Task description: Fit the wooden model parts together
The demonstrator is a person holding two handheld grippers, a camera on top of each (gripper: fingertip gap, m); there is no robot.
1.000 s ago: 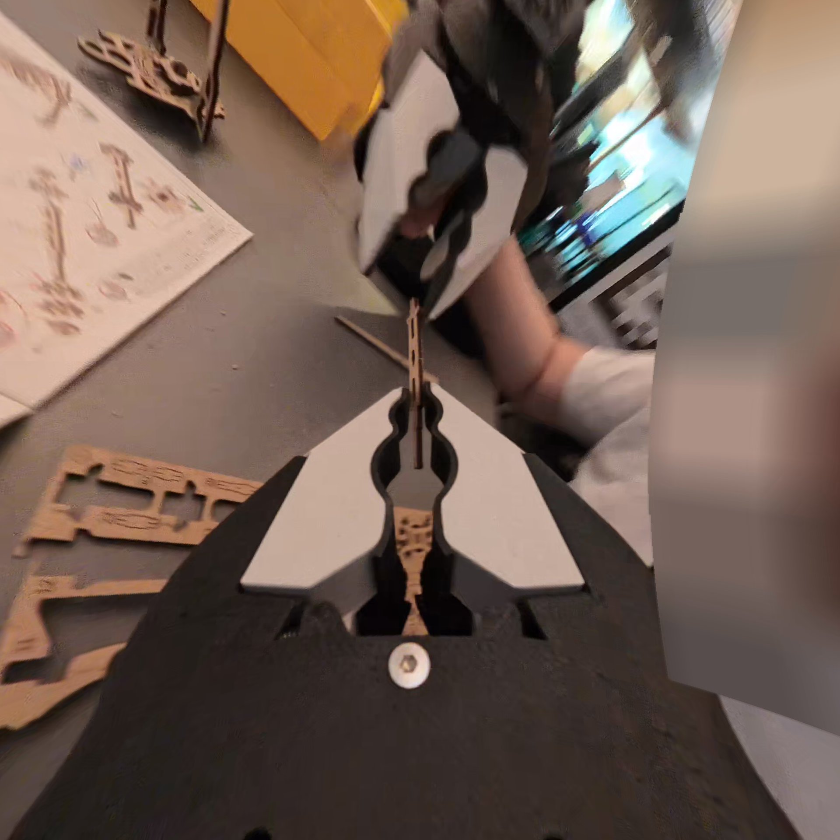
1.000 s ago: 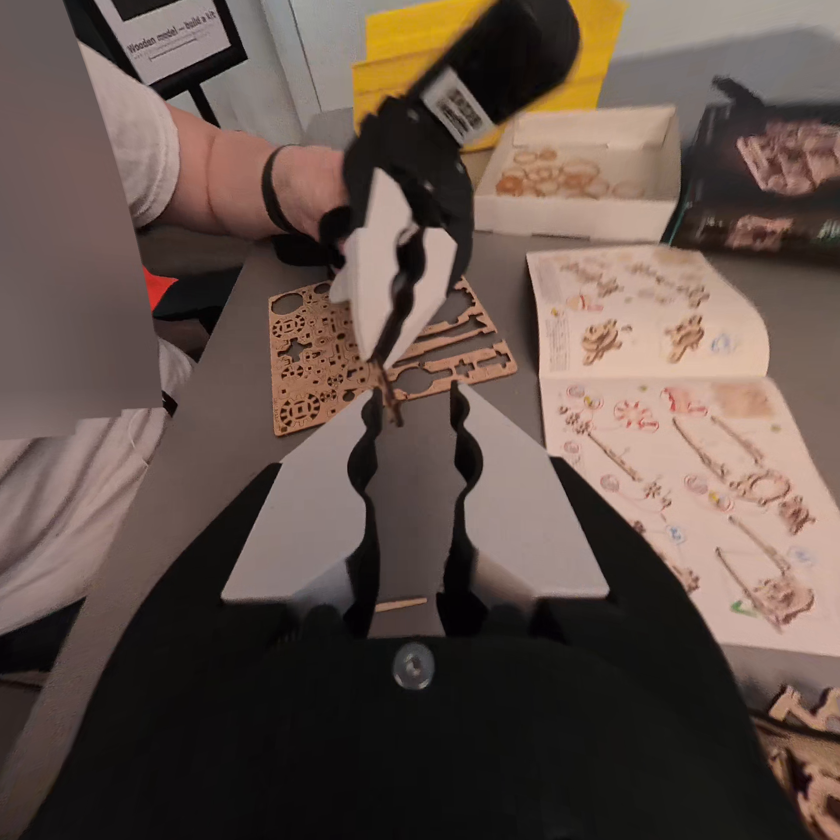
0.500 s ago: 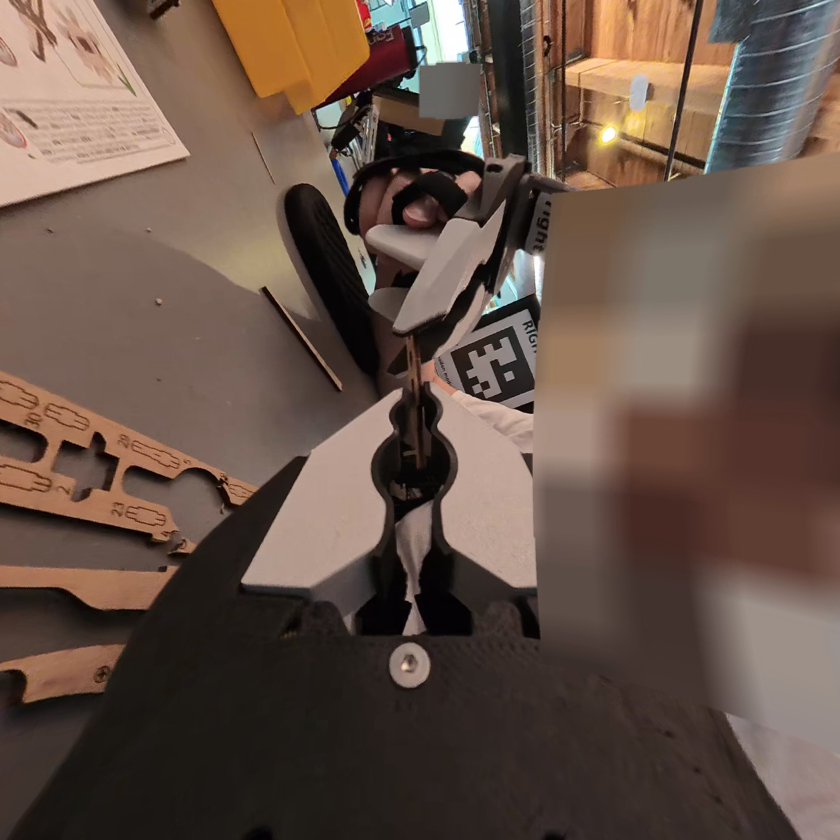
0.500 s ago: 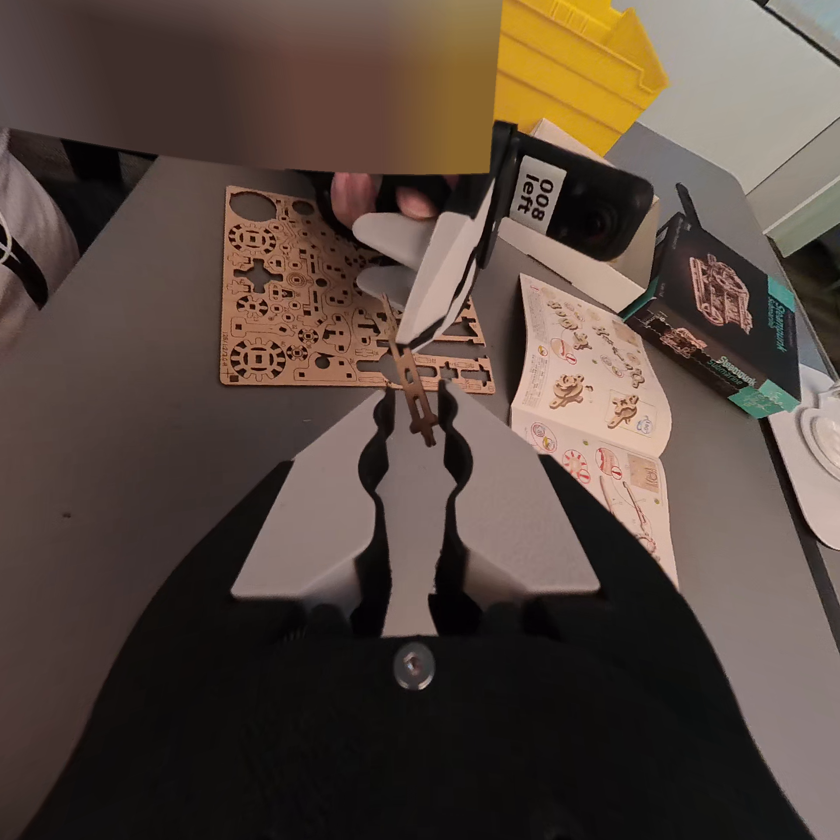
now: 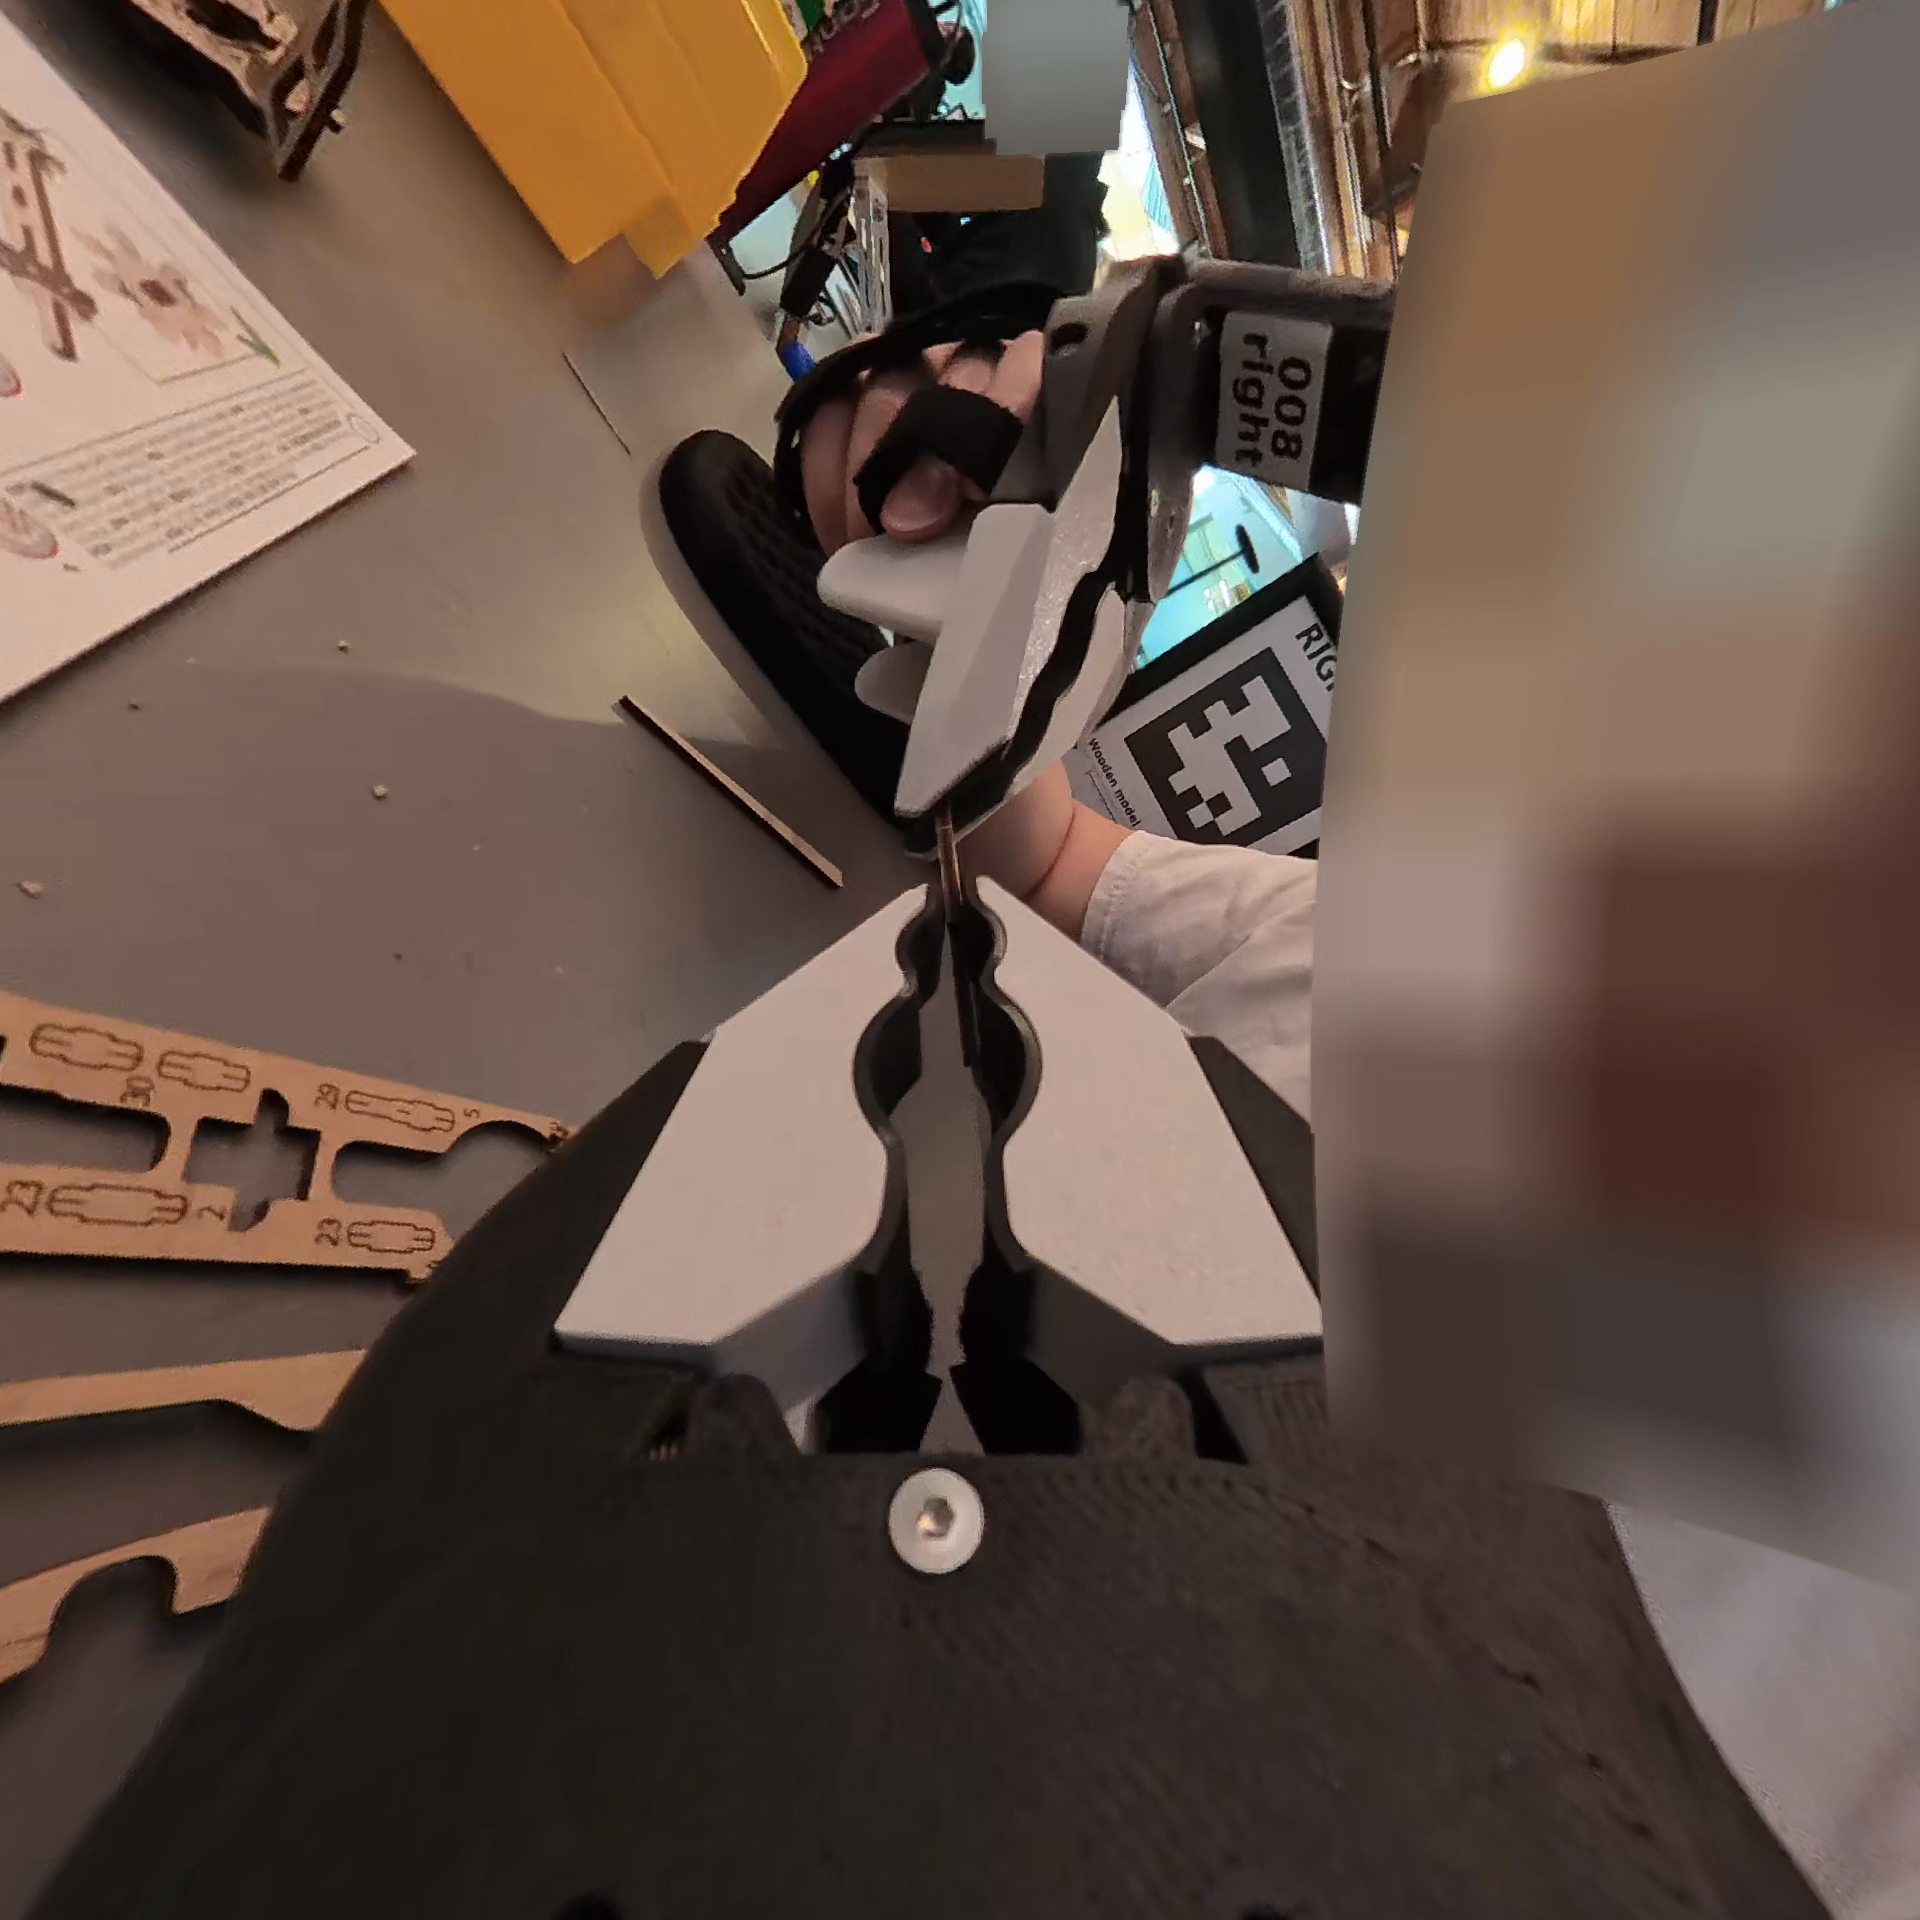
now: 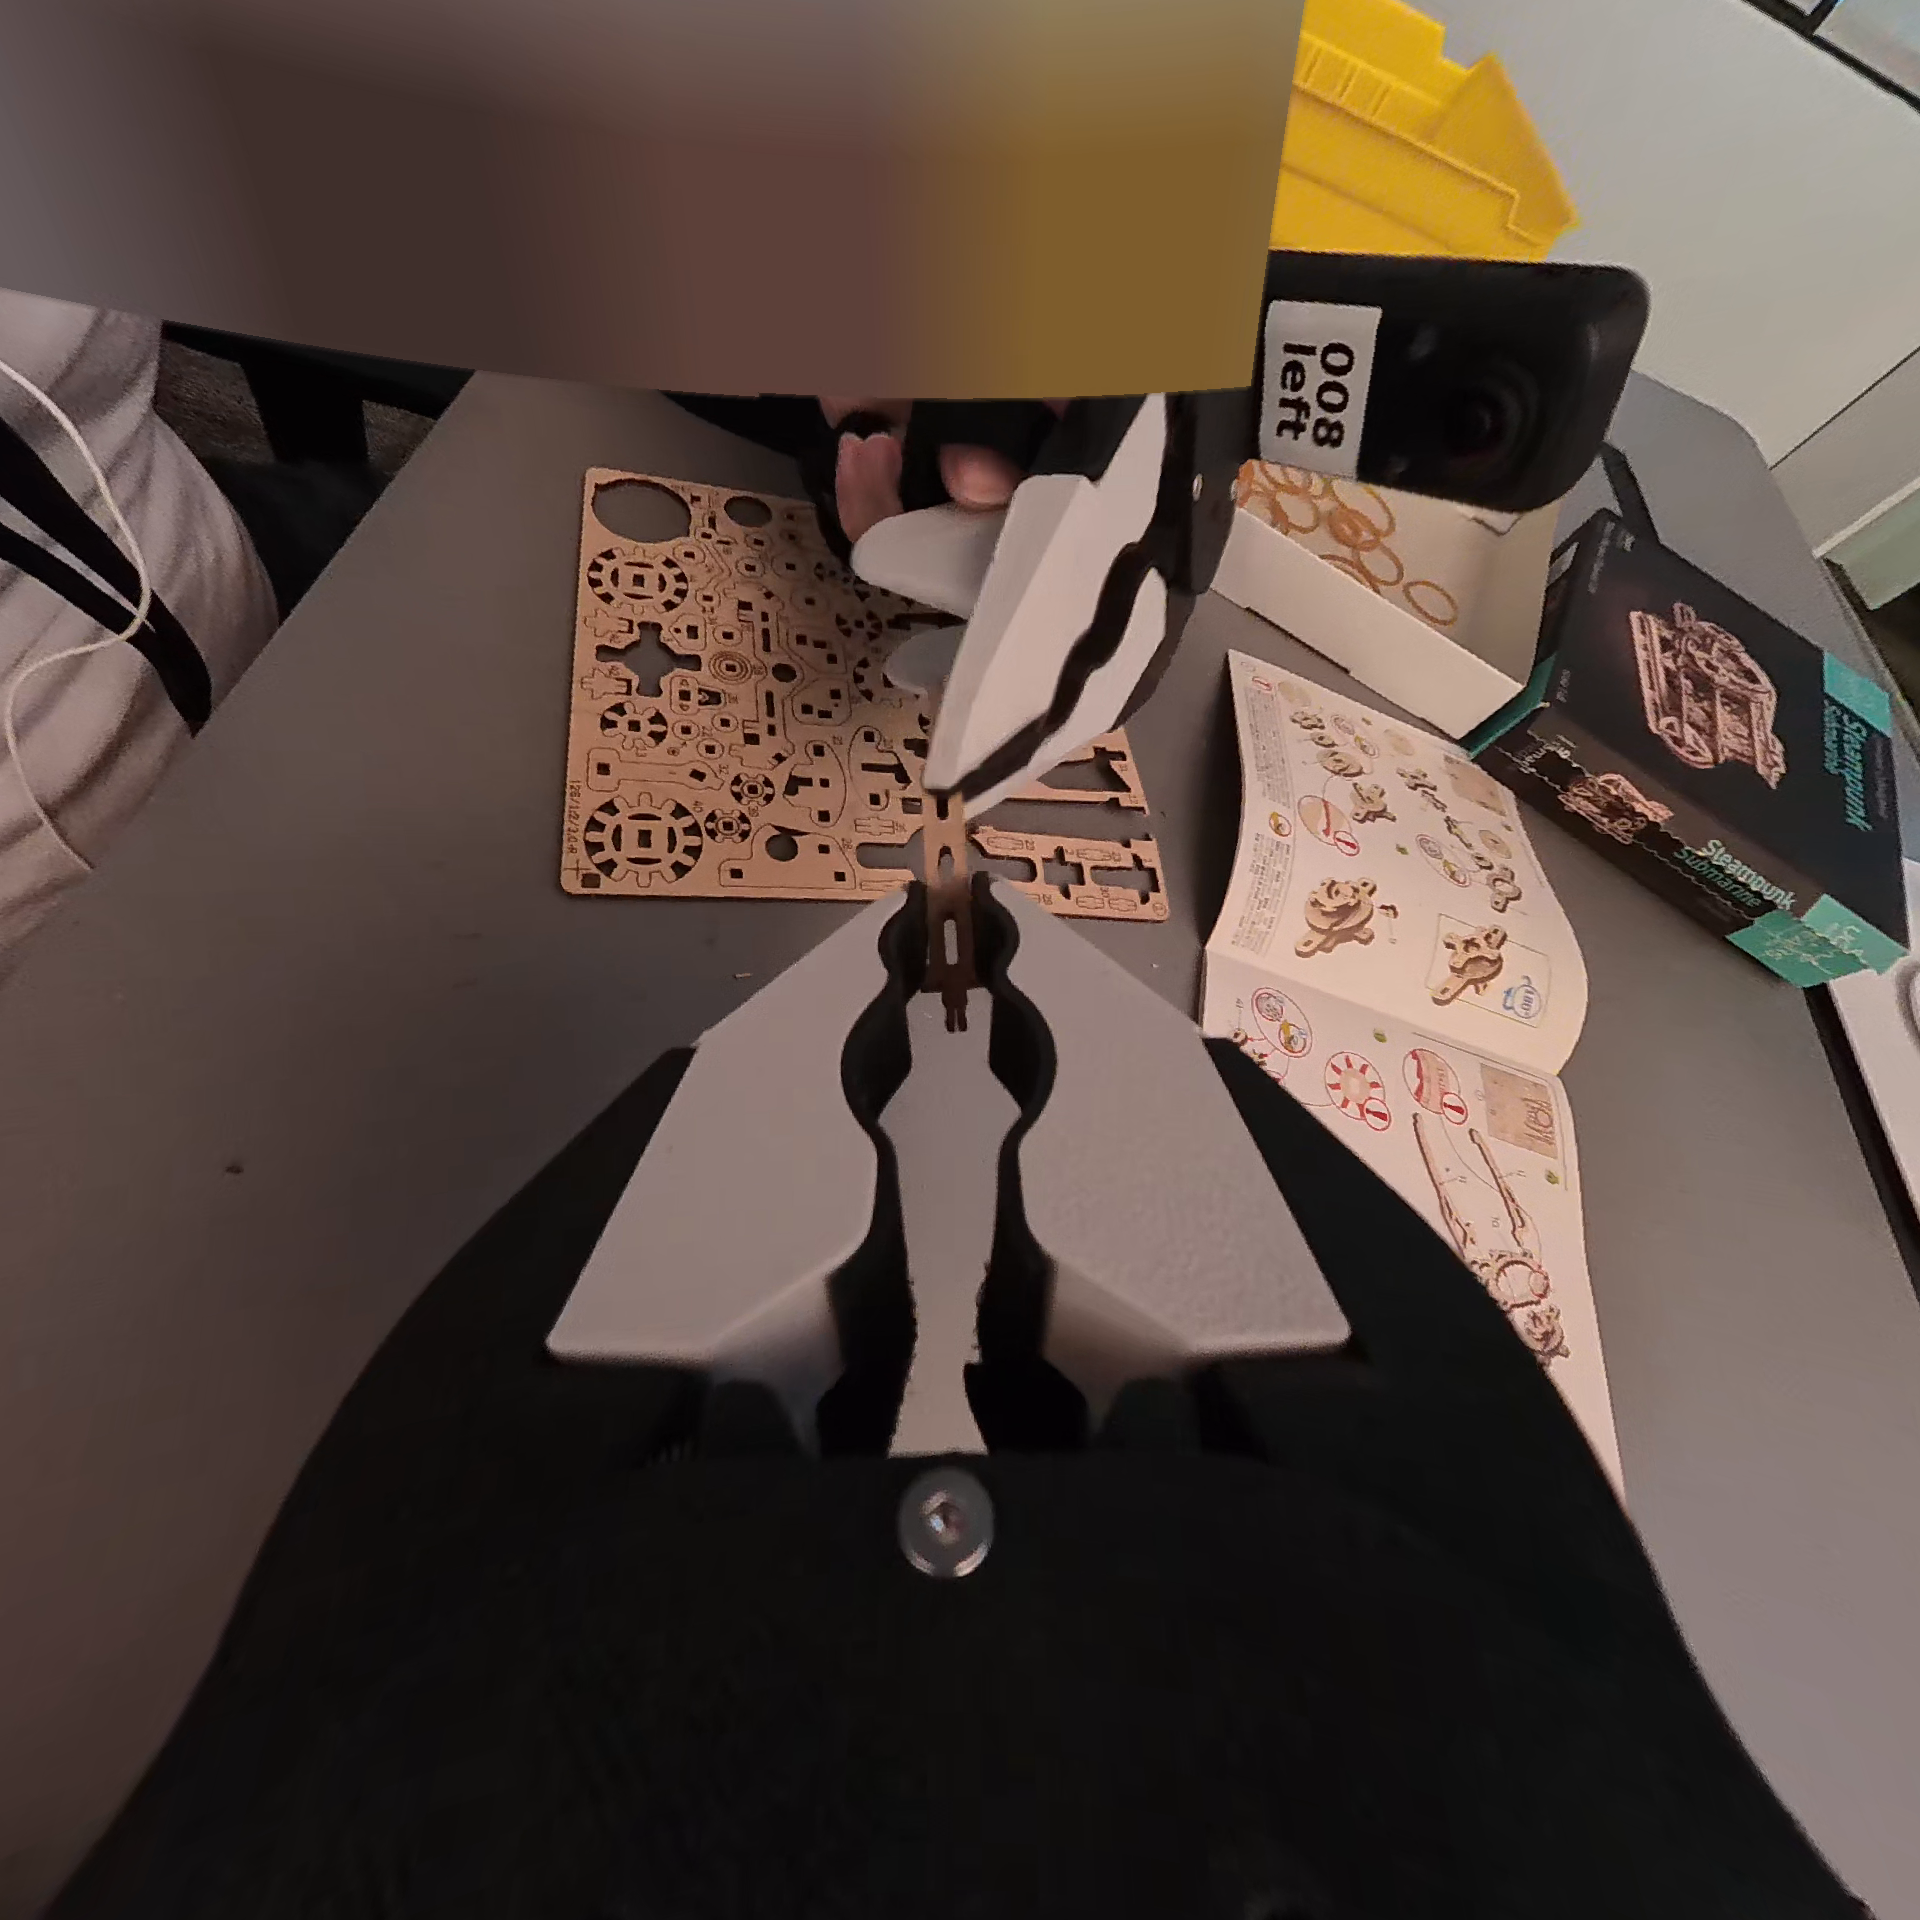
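A thin slotted wooden strip (image 6: 945, 914) is held in the air between both grippers. In the right wrist view my right gripper (image 6: 948, 891) is shut on its lower end, and the left gripper (image 6: 951, 792) comes in from above, shut on its upper end. In the left wrist view the strip (image 5: 958, 966) shows edge-on between the nearly closed tips of my left gripper (image 5: 953, 902). The right gripper (image 5: 940, 821) pinches its far end just beyond. A laser-cut wooden parts sheet (image 6: 748, 707) lies flat on the grey table behind.
An open instruction booklet (image 6: 1392, 935), a black model box (image 6: 1704, 748), a white box of rubber bands (image 6: 1351, 540) and a yellow bin (image 6: 1392, 135) lie to the right. A leftover sheet frame (image 5: 208, 1143), a loose stick (image 5: 727, 790) and a partly built model (image 5: 260, 62) are also there.
My right gripper has moved up to the strip and closed on its free end. The left gripper has kept hold of the strip throughout and tilted it upright.
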